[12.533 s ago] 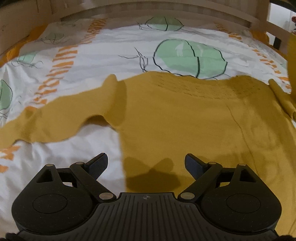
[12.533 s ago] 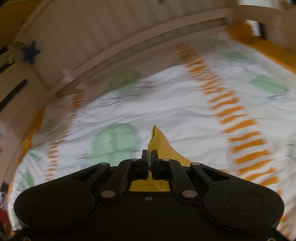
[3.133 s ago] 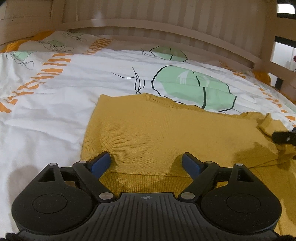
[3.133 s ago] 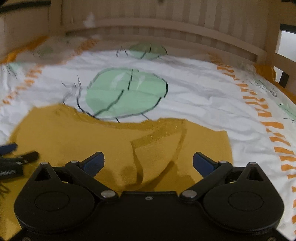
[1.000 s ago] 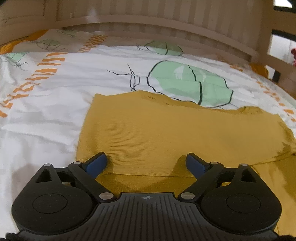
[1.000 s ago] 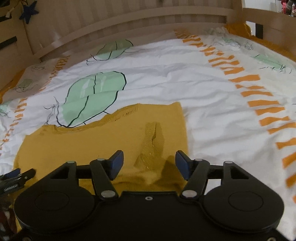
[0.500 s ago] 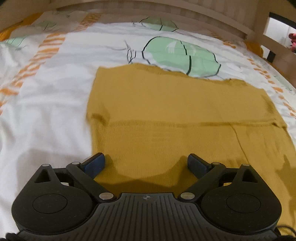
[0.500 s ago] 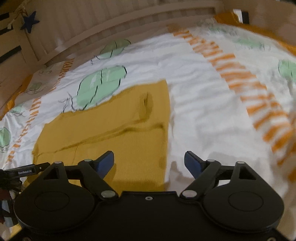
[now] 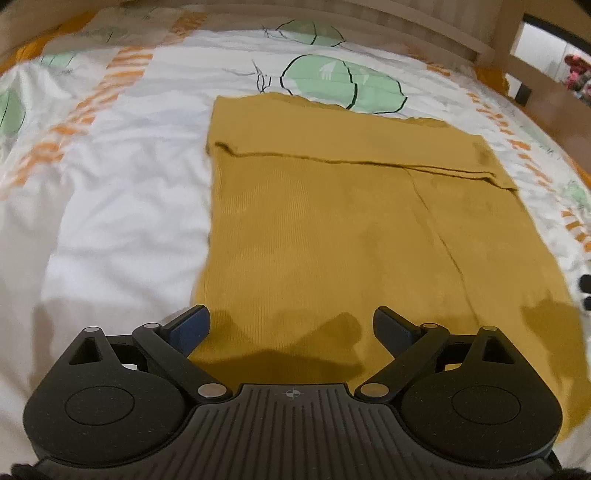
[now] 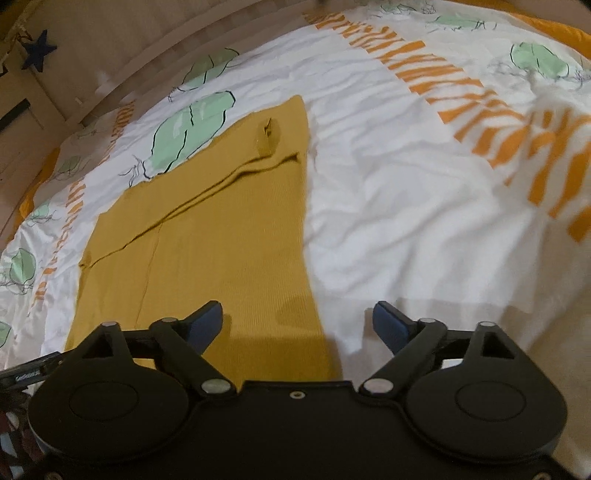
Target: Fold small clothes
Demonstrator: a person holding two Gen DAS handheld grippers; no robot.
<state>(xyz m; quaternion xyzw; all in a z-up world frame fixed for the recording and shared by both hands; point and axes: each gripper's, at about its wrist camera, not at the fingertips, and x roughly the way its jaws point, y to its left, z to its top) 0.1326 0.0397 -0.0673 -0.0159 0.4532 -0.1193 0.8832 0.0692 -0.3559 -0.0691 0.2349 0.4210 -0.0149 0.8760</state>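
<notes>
Mustard knit garment (image 9: 332, 236) lies flat on the patterned bedsheet (image 9: 110, 192), already squared into a rectangle. Nearest the cameras is its bottom hem: the left gripper (image 9: 291, 325) hangs over the hem's left corner with jaws spread wide and empty, and the right gripper (image 10: 297, 321), equally wide and holding nothing, straddles the right side edge, one finger over the knit (image 10: 229, 236) and one over bare sheet. Farther up, folded-in layers form a straight seam across the garment, with a small pucker near the far right corner. The fabric looks light, soft and floppy, likely to sag and stretch, so pinching both near hem corners together seems the soundest hold. Beyond stands the wooden bed rail (image 9: 406, 26).
</notes>
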